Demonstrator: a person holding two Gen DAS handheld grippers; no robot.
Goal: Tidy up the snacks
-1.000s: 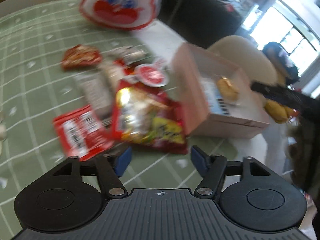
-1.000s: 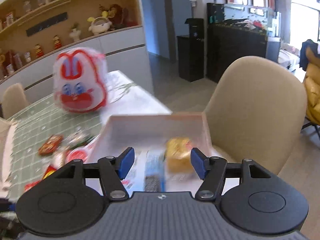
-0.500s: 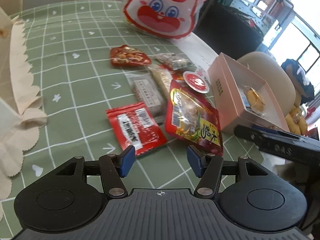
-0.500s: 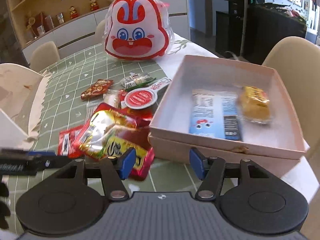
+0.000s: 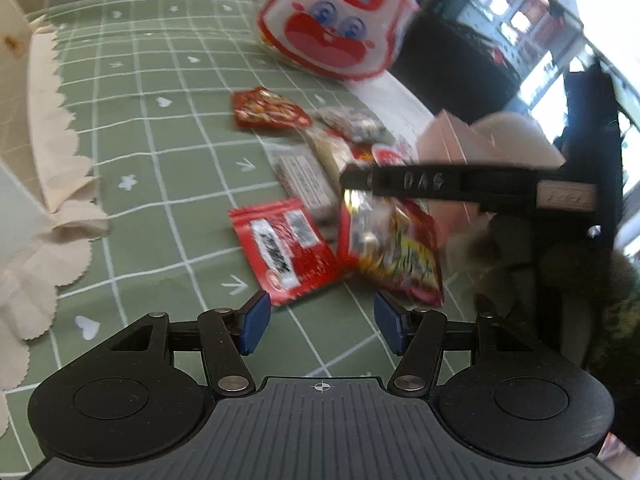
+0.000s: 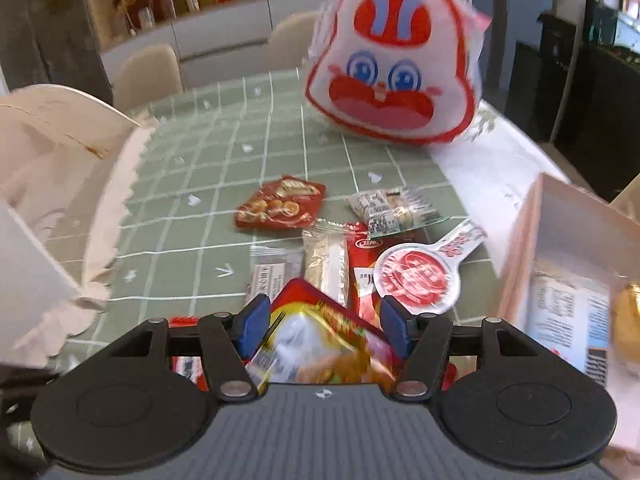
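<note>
- The table [image 6: 280, 152] wears a green checked cloth, and the snacks lie in a loose heap near its right edge.
- A cream paper bag [image 6: 52, 184] with a zigzag edge sits at nine o'clock in the right wrist view.
- A white and red rabbit-face bag [image 6: 392, 68] stands upright at one o'clock, behind the heap.
- The pink box [image 6: 516, 264] is at three o'clock, just beside the heap, with a blue and white packet [image 6: 568, 320] and a yellow wrapped cake [image 6: 628, 320] lying inside.
- The right gripper [image 6: 320, 322] has its fingers spread apart on either side of a big red and yellow chip bag [image 6: 320, 344], which looks tilted up; I cannot tell whether the pads touch it.
- The left gripper [image 5: 320, 322] hangs low over the cloth, fingers spread and holding nothing.
- A flat red packet [image 5: 284, 250] lies at twelve o'clock just ahead of the left gripper, touching the chip bag's left side.
- A red pouch of nuts [image 6: 280, 208] lies apart at eleven o'clock of the heap.
- A round red and white lidded cup [image 6: 416, 276] rests on a red wrapper beside the box.
</note>
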